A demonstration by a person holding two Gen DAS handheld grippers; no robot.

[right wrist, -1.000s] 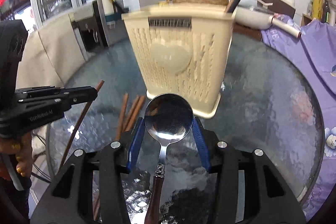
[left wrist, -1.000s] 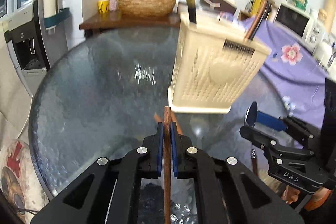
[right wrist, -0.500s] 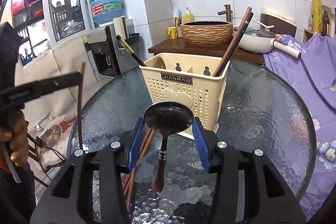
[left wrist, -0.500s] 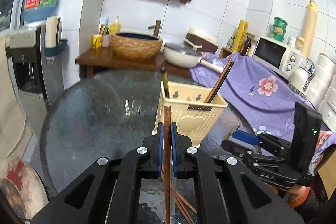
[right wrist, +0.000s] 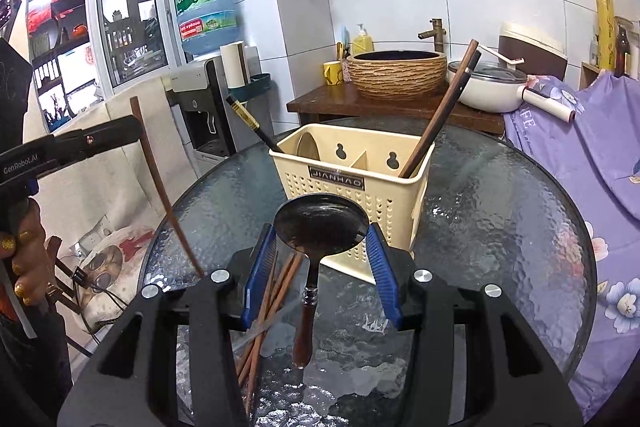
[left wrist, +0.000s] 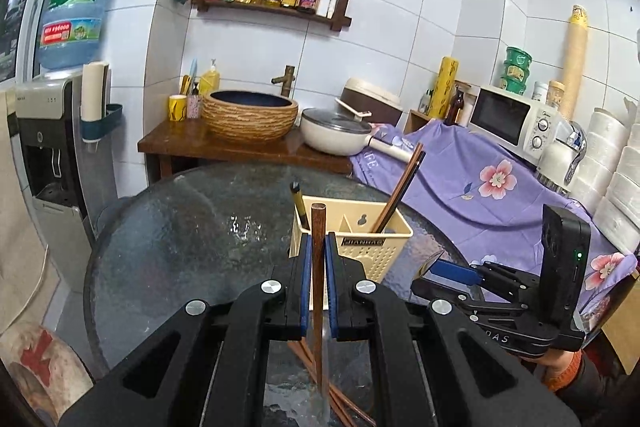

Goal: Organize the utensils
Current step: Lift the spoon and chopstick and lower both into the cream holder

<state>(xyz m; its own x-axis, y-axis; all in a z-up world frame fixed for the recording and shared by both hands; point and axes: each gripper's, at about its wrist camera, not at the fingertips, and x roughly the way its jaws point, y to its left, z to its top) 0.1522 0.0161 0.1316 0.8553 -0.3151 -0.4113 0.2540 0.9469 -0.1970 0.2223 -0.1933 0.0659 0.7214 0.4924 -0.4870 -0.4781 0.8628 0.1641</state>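
A: We see the round glass table [right wrist: 500, 227], with the cream utensil basket [right wrist: 360, 187] at its middle holding chopsticks.
B: Our right gripper [right wrist: 322, 259] clamps the spoon [right wrist: 320, 223] by its bowl, near the basket.
A: Our left gripper [left wrist: 319, 279] pinches one brown chopstick [left wrist: 319, 227] upright; more chopsticks [right wrist: 272, 303] lie below.

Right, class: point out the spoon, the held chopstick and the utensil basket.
spoon [right wrist: 320, 223], right wrist view, on its bowl.
held chopstick [left wrist: 318, 227], left wrist view, on its upper shaft.
utensil basket [right wrist: 400, 195], right wrist view, on its perforated front wall.
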